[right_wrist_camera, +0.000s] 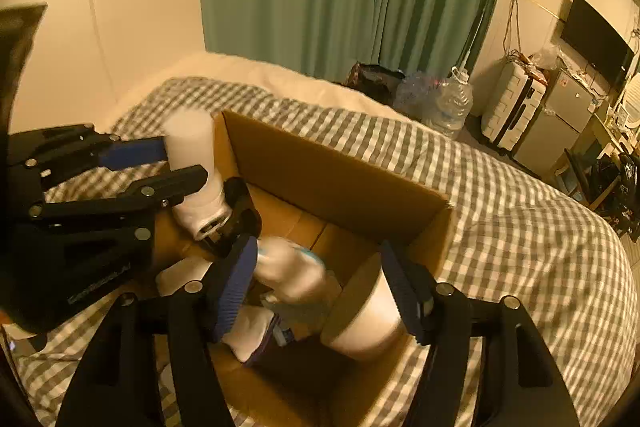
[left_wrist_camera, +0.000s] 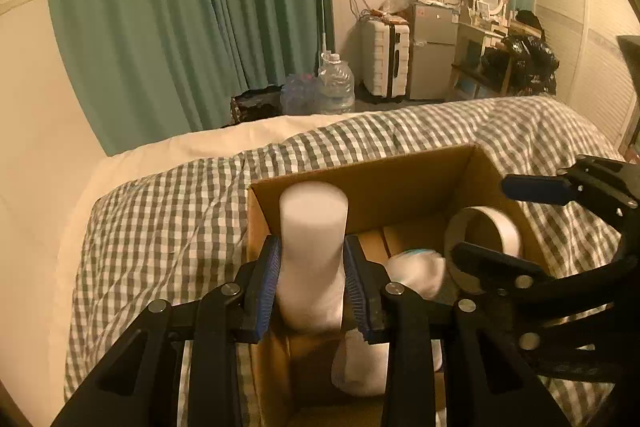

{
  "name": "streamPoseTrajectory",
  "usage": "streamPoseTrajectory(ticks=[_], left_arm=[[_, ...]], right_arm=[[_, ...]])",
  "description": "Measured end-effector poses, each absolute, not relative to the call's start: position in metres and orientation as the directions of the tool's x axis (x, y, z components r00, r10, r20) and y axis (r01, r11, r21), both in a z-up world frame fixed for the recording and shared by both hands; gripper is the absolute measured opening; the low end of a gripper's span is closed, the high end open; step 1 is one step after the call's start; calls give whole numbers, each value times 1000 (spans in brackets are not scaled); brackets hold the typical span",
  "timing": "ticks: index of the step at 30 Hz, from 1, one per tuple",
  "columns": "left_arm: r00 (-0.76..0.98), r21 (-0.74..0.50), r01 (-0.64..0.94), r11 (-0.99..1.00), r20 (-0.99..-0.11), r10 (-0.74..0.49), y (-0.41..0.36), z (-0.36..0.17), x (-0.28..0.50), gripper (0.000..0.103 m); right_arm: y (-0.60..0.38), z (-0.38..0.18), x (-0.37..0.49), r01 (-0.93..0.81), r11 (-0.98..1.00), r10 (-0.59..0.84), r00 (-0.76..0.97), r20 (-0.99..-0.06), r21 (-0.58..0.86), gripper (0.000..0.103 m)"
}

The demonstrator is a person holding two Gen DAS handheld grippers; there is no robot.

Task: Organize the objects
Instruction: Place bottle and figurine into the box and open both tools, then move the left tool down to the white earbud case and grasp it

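Cardboard box [left_wrist_camera: 400, 183] sits on the checked bed [left_wrist_camera: 160, 219], already holding a tape roll [left_wrist_camera: 486, 227] and white items. Left tool [left_wrist_camera: 310, 279] clamps a white cylinder [left_wrist_camera: 312, 227] upright over the box's left end, not yet released. Right tool [right_wrist_camera: 320, 287] stands open, gripping nothing. Only the right view shows the blurred white bottle [right_wrist_camera: 292, 275] beneath it.

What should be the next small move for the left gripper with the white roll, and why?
Probably lower it a little and let go. The left gripper holds the white roll upright at the left corner of the cardboard box, its lower end already inside. The right gripper stands open over a blurred white object, so that side seems finished.
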State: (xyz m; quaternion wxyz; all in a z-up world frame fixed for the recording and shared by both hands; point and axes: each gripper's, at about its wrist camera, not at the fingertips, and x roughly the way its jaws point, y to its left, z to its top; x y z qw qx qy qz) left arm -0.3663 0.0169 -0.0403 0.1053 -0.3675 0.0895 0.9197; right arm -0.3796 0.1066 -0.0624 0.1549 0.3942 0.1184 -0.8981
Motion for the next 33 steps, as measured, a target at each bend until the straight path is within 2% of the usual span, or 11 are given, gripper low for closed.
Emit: streamPoseTrajectory(ticks=[2, 4, 9, 11, 18, 22, 27, 33], left_arm=[[-725, 87, -253, -963, -677, 130, 17, -29, -357, 69], [-756, 87, -237, -968, -642, 127, 16, -14, -344, 77], [-795, 113, -204, -972, -599, 97, 16, 20, -320, 79], [-808, 117, -201, -973, -581, 97, 16, 33, -306, 85], [-832, 125, -193, -973, -547, 94, 18, 63, -262, 93], [-835, 94, -170, -981, -542, 93, 15, 67, -239, 97], [-837, 42, -143, -989, -539, 99, 10, 60, -219, 98], [-851, 21, -59, -998, -524, 39, -4, 48, -208, 98]], right_arm=[[113, -50, -370, 364, -927, -186, -654, -733, -89, 73], [123, -35, -358, 346, -934, -178, -671, -720, -91, 75], [143, 3, -332, 313, -947, -179, -699, -692, -71, 79], [149, 20, -318, 296, -952, -168, -722, -672, -79, 82], [159, 57, -275, 273, -960, -175, -757, -629, -62, 90], [162, 62, -252, 253, -966, -169, -777, -607, -54, 94], [169, 56, -226, 127, -989, -60, -822, -567, -81, 100], [171, 26, -223, 131, -990, -74, -796, -601, -52, 100]])
